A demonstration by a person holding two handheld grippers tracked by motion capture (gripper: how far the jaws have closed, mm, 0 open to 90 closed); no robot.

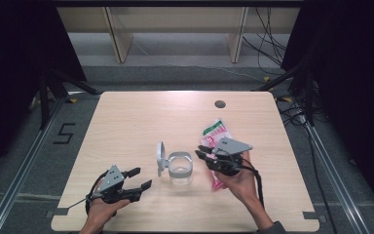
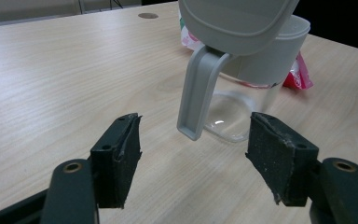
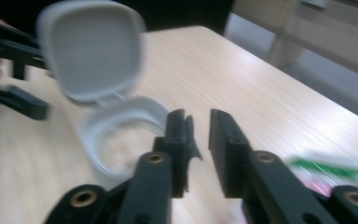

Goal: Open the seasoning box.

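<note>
Jar (image 1: 180,169) open-lidded, both tongs beside, agape

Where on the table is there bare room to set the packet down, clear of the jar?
The whole far half of the table, from the jar back to the dark round grommet, is bare, as is the left side beyond the left gripper. It is crowded mid-right, where the right gripper, the pink packet and the jar's raised lid sit close.
</note>
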